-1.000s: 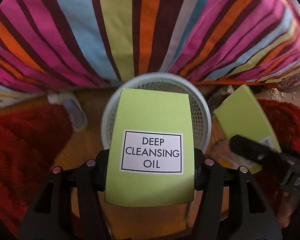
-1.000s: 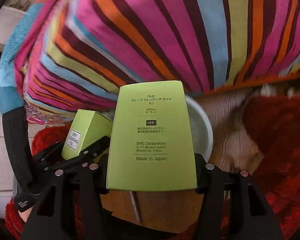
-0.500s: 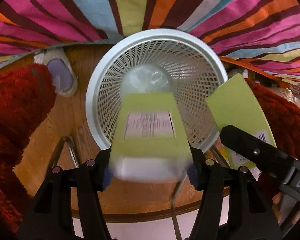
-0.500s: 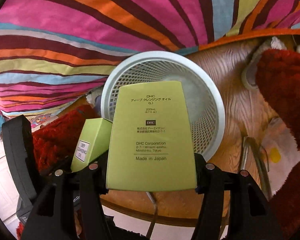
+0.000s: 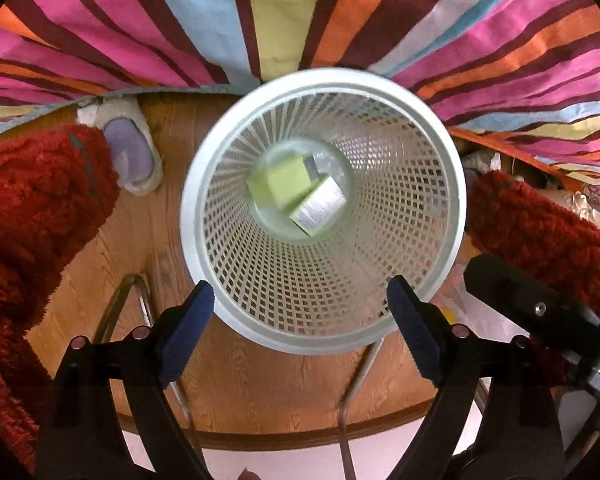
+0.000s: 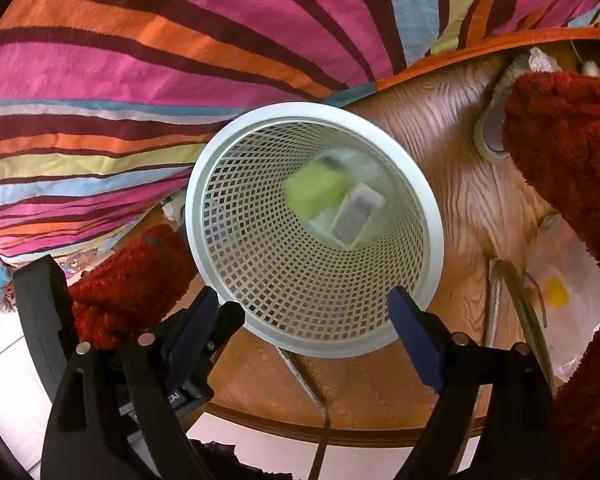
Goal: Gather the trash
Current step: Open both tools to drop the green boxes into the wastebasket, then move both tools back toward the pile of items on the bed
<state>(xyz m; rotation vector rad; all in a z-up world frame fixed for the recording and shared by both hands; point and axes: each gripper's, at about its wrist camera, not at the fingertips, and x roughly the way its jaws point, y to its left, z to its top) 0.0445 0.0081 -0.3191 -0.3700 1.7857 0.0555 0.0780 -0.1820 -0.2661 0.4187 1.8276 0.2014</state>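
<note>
Two green cartons (image 5: pixel 296 192) lie touching at the bottom of the white mesh wastebasket (image 5: pixel 440 160), centre of both views. The left gripper (image 5: pixel 300 332) and right gripper (image 6: pixel 306 336) hang over its near rim, jaws spread wide, holding nothing. Around it: wooden floor (image 5: pixel 252 384), red shaggy rug (image 5: pixel 32 216), a slipper (image 5: pixel 130 152) upper left, striped bedding (image 5: pixel 284 12) above.

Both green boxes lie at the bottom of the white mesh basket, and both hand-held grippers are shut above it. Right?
Not quite. The green boxes do lie in the white mesh basket, but the left hand-held gripper and right hand-held gripper are both open and empty, as each wrist view shows.
</note>
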